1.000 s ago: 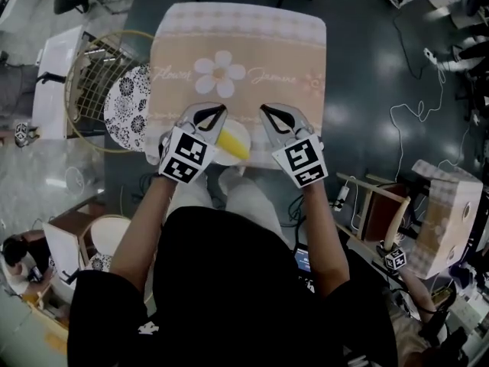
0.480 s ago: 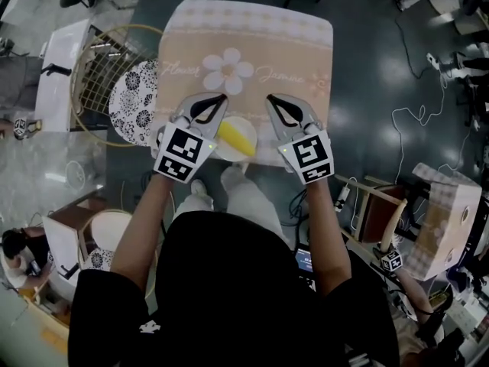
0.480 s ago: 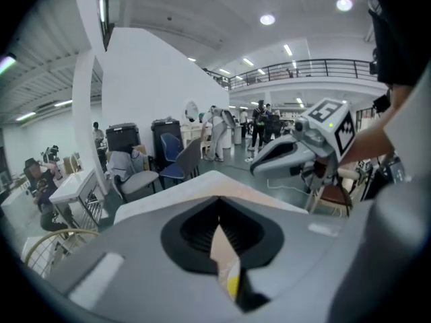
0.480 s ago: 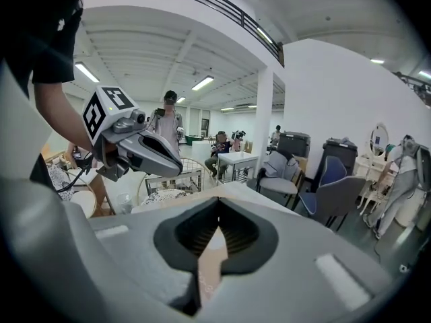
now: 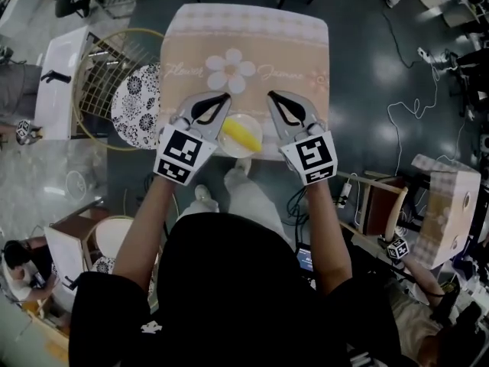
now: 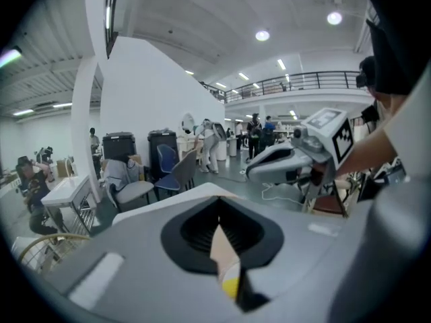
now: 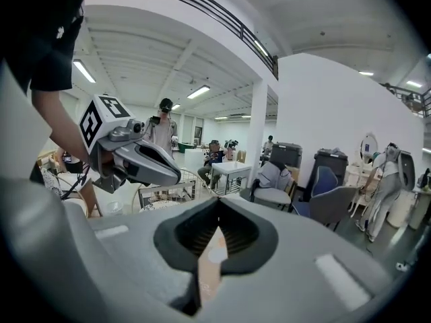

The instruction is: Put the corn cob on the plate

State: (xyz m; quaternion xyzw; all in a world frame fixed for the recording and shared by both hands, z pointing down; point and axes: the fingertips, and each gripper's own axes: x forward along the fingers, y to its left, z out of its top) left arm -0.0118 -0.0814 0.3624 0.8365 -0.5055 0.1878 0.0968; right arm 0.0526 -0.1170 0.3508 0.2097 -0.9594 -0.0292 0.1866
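Corn cob (image 5: 241, 134) is lying on the pale round plate (image 5: 255, 145), slanted, with nothing touching it. The plate sits at the near edge of the worktop (image 5: 244, 33), on the beige cloth (image 5: 298, 52) with the white flower print (image 5: 230, 70).

My two grippers flank it in the head view. The left gripper (image 5: 224, 97) is just beside the plate's left side, and its body overlaps the rim from this angle. The right gripper (image 5: 273, 95) is just off the plate's right side. Both point away from me across the cloth, tips angled in toward each other.

Fingers are clenched on both and there's nothing in either pair. In the left gripper view they meet at the tip, and a sliver of yellow and the cloth shows through the slit lower down. That's just the cob seen past them, not held. The right gripper view is the same, fingers pressed together with only cloth showing through the slit. Each gripper view also catches the other gripper off to the side, marker cube and all.

Off the worktop's left side there's a black-and-white patterned disc (image 5: 136, 105) on a wire rack (image 5: 99, 75) with a round hoop, then a white table (image 5: 61, 82) further left. Cables run over the dark floor (image 5: 382, 67) on the right.
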